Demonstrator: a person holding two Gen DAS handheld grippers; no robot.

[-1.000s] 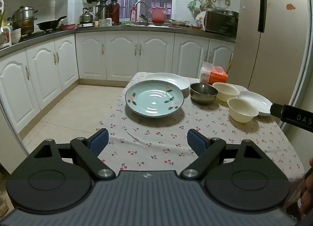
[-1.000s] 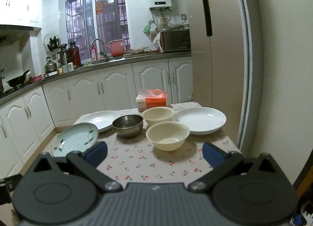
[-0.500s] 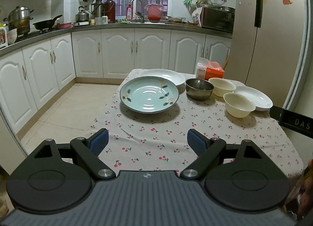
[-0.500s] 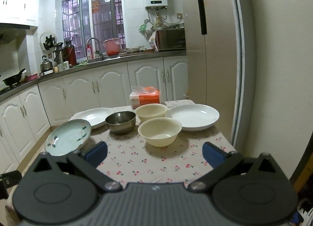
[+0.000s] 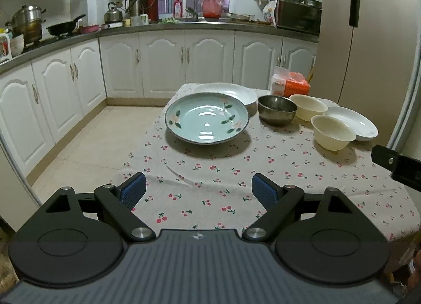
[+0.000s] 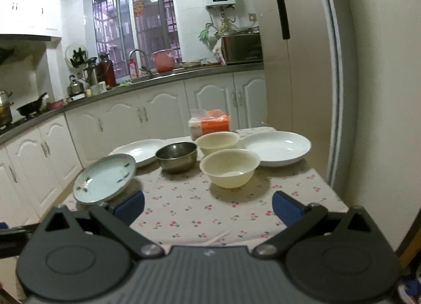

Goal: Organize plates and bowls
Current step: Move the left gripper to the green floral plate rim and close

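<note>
The left gripper (image 5: 198,190) hangs over the near part of the table (image 5: 329,185), its blue-padded fingers spread wide with nothing between them. Straight ahead of it, beyond the pads and slightly left of centre, sits the green floral plate (image 5: 206,121) on the cherry-print cloth, well apart from the fingertips. Behind that plate, and partly hidden by its far rim, lies a white plate (image 5: 231,92). Ahead and to the right of this tool stands the steel bowl (image 5: 276,109), then a cream bowl (image 5: 310,102) at the back and a nearer cream bowl (image 5: 332,131) in front of it, with a second white plate (image 5: 352,121) behind the nearer bowl toward the fridge (image 5: 368,49). An orange tissue pack (image 5: 290,84) stands behind the bowls.

The right gripper (image 6: 208,209) also has its fingers held wide apart and empty, low over the near edge of the table (image 6: 302,198). From it, the green floral plate (image 6: 105,177) lies ahead on the far left, just beyond the left pad. The white plate (image 6: 139,149) and the steel bowl (image 6: 176,155) are ahead left of centre. The nearer cream bowl (image 6: 230,167) sits almost straight ahead between the lines of the two fingers, clear of both, with the other cream bowl (image 6: 217,141) behind it. The second white plate (image 6: 276,147) lies ahead to the right, beside the fridge (image 6: 302,67).
</note>
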